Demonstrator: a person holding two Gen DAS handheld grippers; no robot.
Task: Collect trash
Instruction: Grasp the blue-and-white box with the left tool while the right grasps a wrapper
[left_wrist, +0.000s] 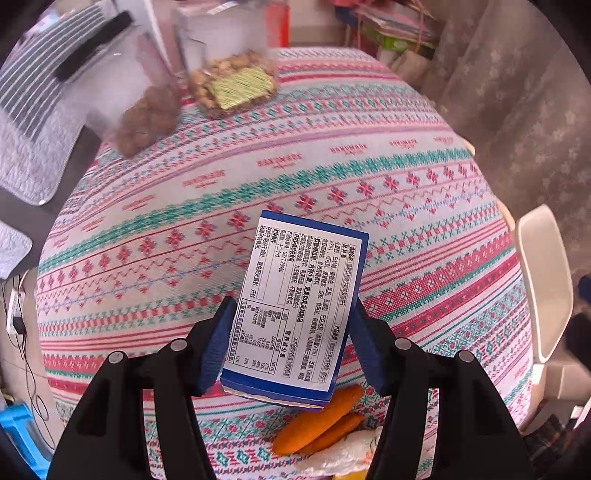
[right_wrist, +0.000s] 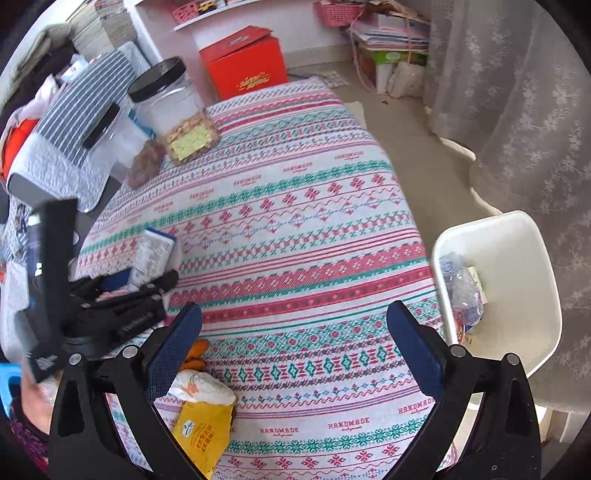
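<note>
My left gripper (left_wrist: 291, 332) is shut on a blue and white food box (left_wrist: 299, 306) and holds it above the patterned tablecloth (left_wrist: 332, 184). The box and left gripper also show at the left of the right wrist view (right_wrist: 153, 254). My right gripper (right_wrist: 295, 339) is open and empty over the table's near part. A white trash bin (right_wrist: 517, 258) stands at the table's right edge, with crumpled plastic (right_wrist: 461, 291) inside. A yellow and white wrapper (right_wrist: 201, 417) lies by my right gripper's left finger. Orange carrots (left_wrist: 321, 421) lie under the box.
Two clear jars with black lids, one holding nuts (right_wrist: 173, 107), stand at the table's far left. A red box (right_wrist: 245, 64) sits beyond the table. A lace curtain (right_wrist: 517, 110) hangs on the right. Striped cushions (right_wrist: 81, 107) lie at the left.
</note>
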